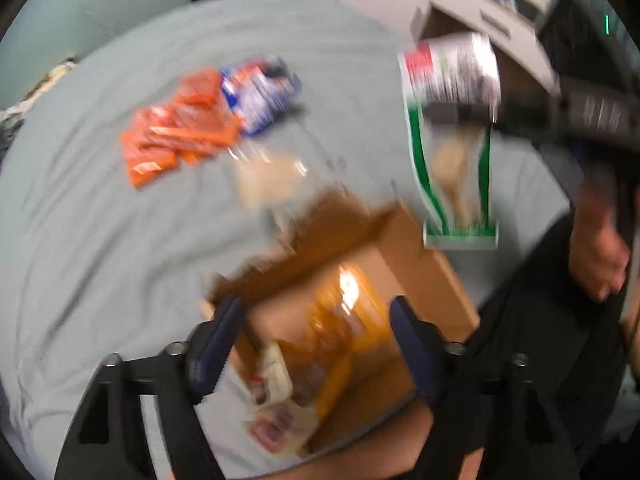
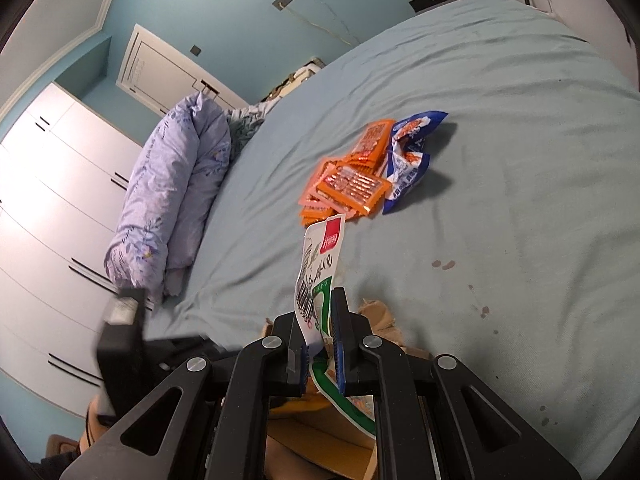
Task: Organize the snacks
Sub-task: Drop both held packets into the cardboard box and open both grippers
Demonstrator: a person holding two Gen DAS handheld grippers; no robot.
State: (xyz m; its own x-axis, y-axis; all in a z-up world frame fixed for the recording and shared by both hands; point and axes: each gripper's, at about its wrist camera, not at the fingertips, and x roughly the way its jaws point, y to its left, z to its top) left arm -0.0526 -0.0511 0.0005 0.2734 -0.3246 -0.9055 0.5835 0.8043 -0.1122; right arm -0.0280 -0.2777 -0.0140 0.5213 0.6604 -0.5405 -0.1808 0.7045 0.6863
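Snack pouch (image 2: 320, 264) clamped in right gripper (image 2: 322, 344) jaws; left gripper (image 1: 316, 320) jaws wide apart, empty, above cardboard box (image 1: 420, 264).

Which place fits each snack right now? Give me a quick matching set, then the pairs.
Things:
1. green-and-white packet
2. orange-yellow bag
3. orange packets
4. blue bag

Places:
A. stacked on the bed sheet
B. clamped in the right tool
C. crumpled beside the orange stack
D. inside the cardboard box

Pairs: 1-B, 2-D, 3-A, 4-C
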